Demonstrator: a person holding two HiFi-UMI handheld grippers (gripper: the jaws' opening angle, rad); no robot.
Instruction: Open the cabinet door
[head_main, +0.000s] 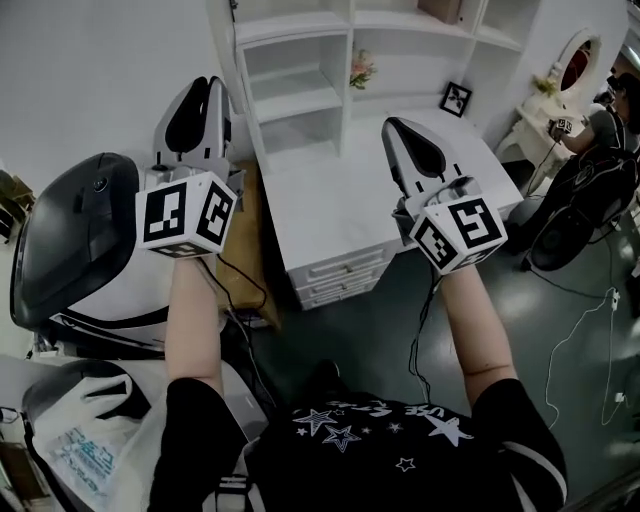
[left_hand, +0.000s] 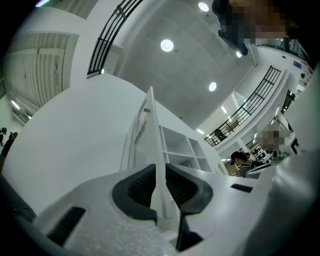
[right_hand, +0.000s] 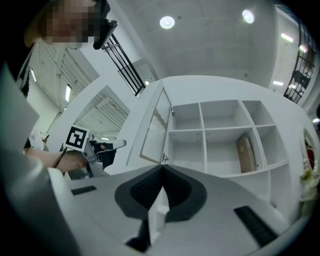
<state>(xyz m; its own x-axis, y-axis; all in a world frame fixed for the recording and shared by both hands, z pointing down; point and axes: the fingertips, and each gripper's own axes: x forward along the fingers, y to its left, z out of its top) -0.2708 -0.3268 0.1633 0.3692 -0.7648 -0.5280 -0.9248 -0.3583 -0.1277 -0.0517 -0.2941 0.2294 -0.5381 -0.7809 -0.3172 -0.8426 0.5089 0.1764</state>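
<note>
The white shelf cabinet (head_main: 300, 90) stands on the back of a white desk (head_main: 330, 200). Its door (right_hand: 154, 127) hangs swung open at the top left compartment, which shows bare behind it. In the left gripper view the door (left_hand: 150, 125) appears edge-on, some way beyond the jaws. My left gripper (head_main: 205, 82) (left_hand: 159, 172) hangs in the air left of the cabinet, its pads a thin slit apart with nothing in them. The right gripper (head_main: 392, 122) (right_hand: 162, 170) is over the desk top, shut and holding nothing. Neither gripper touches the door.
Drawers (head_main: 340, 275) sit in the desk front. A framed picture (head_main: 456, 97) and flowers (head_main: 362, 68) stand by the shelves, and a brown item (right_hand: 245, 152) is in a right compartment. A black-and-white machine (head_main: 70, 240) is at my left. A person (head_main: 610, 130) is at the far right.
</note>
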